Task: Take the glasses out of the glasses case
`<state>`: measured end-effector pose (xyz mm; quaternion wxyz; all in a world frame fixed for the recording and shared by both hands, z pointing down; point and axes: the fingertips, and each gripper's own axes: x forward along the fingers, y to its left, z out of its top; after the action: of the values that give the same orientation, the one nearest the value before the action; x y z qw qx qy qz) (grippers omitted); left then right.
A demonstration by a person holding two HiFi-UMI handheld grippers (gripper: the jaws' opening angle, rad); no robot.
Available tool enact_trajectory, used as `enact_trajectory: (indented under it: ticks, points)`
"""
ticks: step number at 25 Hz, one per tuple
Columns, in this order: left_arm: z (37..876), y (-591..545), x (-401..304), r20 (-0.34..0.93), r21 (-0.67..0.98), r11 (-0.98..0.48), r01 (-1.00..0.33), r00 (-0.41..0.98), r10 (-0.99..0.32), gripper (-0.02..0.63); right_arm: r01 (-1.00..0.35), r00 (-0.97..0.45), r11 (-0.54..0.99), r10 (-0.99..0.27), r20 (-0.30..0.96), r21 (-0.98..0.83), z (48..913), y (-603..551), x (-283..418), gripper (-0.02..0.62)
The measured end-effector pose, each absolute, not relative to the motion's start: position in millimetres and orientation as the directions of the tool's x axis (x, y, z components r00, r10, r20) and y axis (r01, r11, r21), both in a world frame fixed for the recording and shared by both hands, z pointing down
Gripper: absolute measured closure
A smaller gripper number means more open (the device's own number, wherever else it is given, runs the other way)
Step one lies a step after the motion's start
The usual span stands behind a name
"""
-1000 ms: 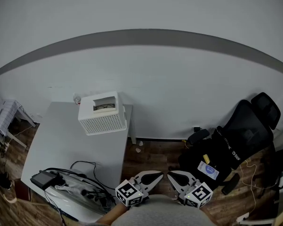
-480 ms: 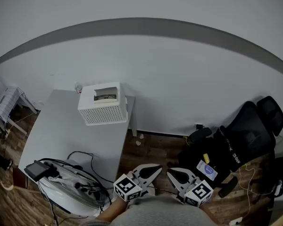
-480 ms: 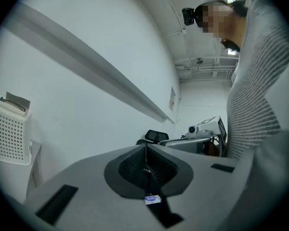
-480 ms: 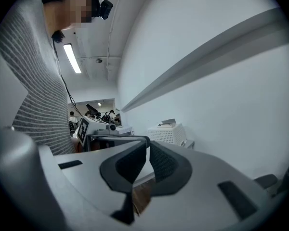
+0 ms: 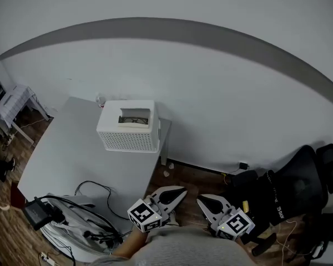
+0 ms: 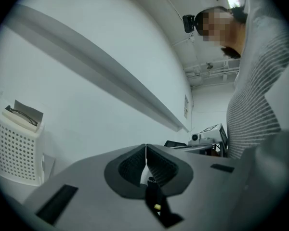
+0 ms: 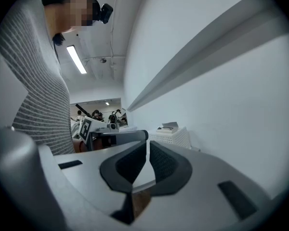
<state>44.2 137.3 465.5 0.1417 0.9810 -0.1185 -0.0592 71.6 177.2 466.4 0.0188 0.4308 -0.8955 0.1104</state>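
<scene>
A white perforated basket (image 5: 129,132) stands at the far end of the grey table (image 5: 72,154). In its top sits an open glasses case (image 5: 134,117) with dark-framed glasses (image 6: 21,113) lying in it. The left gripper view has the basket (image 6: 12,150) at the left edge; in the right gripper view the basket (image 7: 172,137) is small and far off. My left gripper (image 5: 180,191) and right gripper (image 5: 200,200) hang side by side at the bottom of the head view, over the floor beside the table. Both are shut and empty, well short of the basket.
Black cables and a dark device (image 5: 41,212) lie on a white bag at the table's near left corner. A black office chair (image 5: 299,182) stands at the right against the wall. A small white rack (image 5: 14,100) is at the far left. The floor is wood.
The view has swung left: the chair has slid toward the right edge and the basket looks a little nearer. Both grippers stay shut, side by side, and have moved along with me.
</scene>
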Motion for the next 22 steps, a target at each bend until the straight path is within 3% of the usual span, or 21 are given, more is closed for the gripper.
enact_trajectory:
  ticks: [8,22]
  points:
    - [443,37,46,-0.122,0.299,-0.928,-0.220,0.956,-0.266,0.592,-0.727,-0.685,0.661,-0.718,0.125,-0.184,447,58,69,0.581]
    - [452,-61,-19,-0.086,0.304,-0.858,-0.414,0.885,-0.458,0.595,-0.559,-0.829,0.801,-0.543,0.131,-0.216,452,-61,14,0.581]
